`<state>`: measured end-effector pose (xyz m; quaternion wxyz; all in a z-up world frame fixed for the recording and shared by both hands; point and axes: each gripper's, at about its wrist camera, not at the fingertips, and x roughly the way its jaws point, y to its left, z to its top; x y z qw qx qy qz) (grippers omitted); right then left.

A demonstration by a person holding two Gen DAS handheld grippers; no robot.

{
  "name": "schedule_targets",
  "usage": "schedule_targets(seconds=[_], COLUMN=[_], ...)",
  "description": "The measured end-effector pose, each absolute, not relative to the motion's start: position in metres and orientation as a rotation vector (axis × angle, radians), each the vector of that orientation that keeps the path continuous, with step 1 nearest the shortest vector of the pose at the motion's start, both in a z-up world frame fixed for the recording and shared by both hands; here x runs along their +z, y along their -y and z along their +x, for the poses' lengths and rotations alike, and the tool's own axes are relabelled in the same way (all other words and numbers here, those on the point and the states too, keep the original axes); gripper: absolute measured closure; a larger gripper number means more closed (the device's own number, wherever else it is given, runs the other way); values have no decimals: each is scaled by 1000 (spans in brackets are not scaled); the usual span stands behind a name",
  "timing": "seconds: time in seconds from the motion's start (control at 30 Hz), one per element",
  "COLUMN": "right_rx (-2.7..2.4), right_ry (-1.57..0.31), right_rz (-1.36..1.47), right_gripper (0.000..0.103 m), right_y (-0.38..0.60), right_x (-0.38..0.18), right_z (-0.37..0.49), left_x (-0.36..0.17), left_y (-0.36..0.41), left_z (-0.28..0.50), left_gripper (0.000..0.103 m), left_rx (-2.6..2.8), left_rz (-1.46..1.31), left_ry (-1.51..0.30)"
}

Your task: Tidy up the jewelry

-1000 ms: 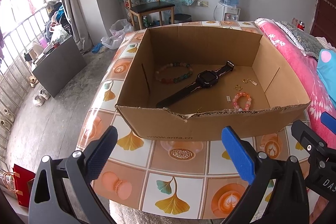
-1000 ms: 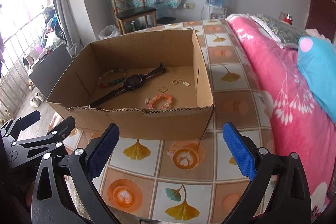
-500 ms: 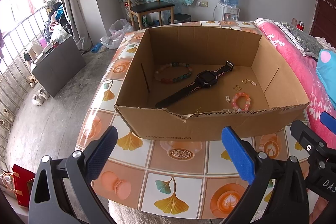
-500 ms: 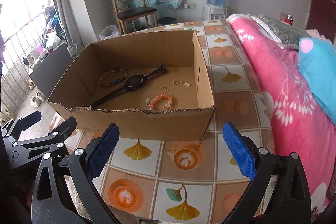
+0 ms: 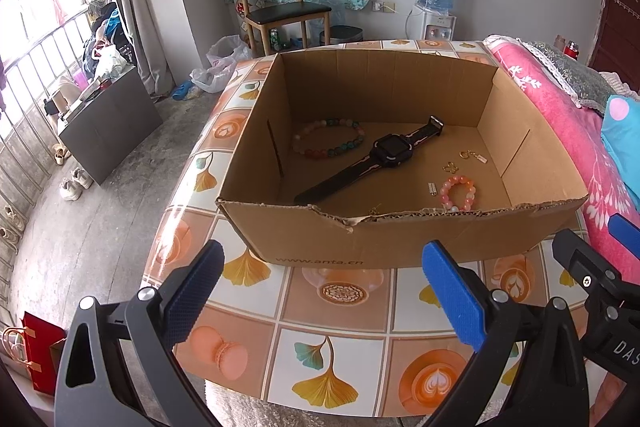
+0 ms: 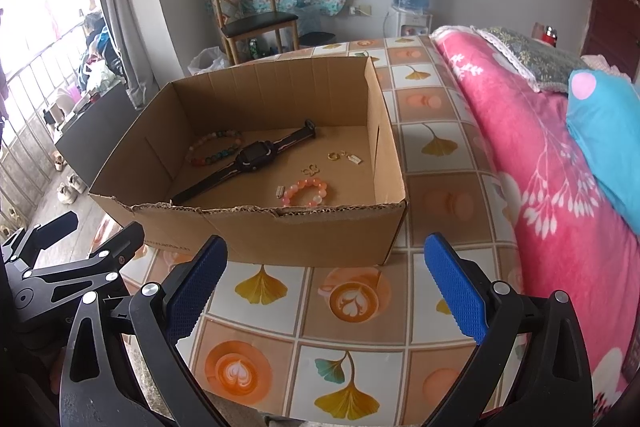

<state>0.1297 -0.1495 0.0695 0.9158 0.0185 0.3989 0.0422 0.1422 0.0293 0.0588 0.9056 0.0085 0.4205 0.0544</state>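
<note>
In cardboard box (image 5: pixel 400 239): black watch (image 5: pixel 390 149), pink bead bracelet (image 5: pixel 458 193); left gripper (image 5: pixel 324 287) & right gripper (image 6: pixel 326 283) both agape, empty.

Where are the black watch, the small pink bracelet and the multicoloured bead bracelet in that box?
Black watch (image 5: pixel 391 149), left wrist view, on its square face.
Small pink bracelet (image 6: pixel 297 190), right wrist view, on its left beads.
Multicoloured bead bracelet (image 5: pixel 340 148), left wrist view, on its near green beads.

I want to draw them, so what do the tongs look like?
Both tongs look alike. The left tongs and right tongs each have black plastic arms with triangle cut-outs, silver round rivets, and bright blue bumpy pads on the fingertips. The right one's black body shows white letters, "DAS". No cables or sleeves show.
</note>
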Motion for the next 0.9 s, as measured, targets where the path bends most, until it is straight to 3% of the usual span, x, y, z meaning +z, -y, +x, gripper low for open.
schedule_targets(seconds=[0.9], right_rx=[86], right_ry=[-827], right_rz=[41], right_gripper=[8], right_y=[154], right_x=[70], right_z=[129], left_x=[58], left_y=[-27], left_z=[141], left_gripper=[5], left_rx=[105], left_rz=[5], left_ry=[-874])
